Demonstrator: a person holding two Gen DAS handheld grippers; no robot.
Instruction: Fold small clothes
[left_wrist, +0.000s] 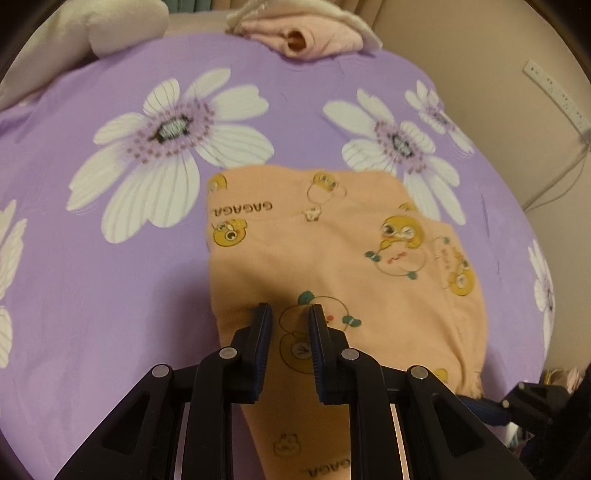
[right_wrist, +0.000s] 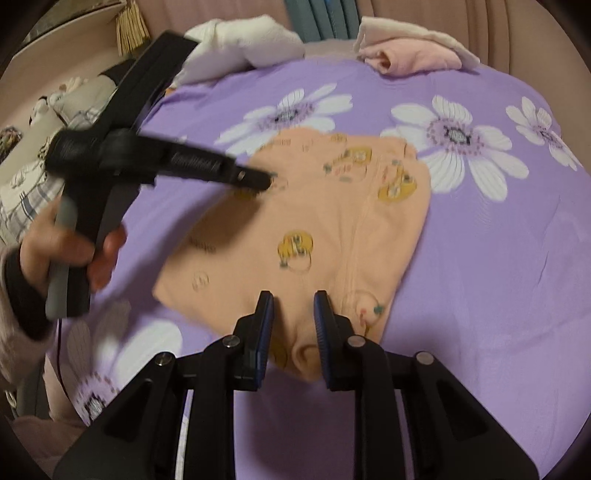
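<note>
Both hand-held grippers sit over the same peach baby garment (left_wrist: 332, 251), which is lying on a purple bedsheet (left_wrist: 110, 277) with big white daisies printed on it.

Left hand-held gripper (left_wrist: 290, 314): its fingers have a narrow gap between them, and the peach cloth shows through that gap. The tips look like they're right down at the fabric, but I honestly can't tell if the pads are pinching anything or just hovering. From the right wrist view you can see it coming in from the left side, held by a hand (right_wrist: 70, 254) in a dark cuff, tip resting around the far-left part of the garment. It's blurry there.

Right hand-held gripper (right_wrist: 293, 301): same deal, fingers only slightly apart, sitting over the near edge of the garment where a little rounded fold of cloth bunches up between and just below the pads. Can't tell if it's actually clamped on it.

The garment itself is already partly folded, with yellow duck cartoons and "GAGAGA" lettering, spreading away ahead of both grippers.

Far beyond the grippers, at the back edge of the bed, there's a pile of pink clothes (left_wrist: 314, 37) and a white pillow (right_wrist: 240, 44).
</note>
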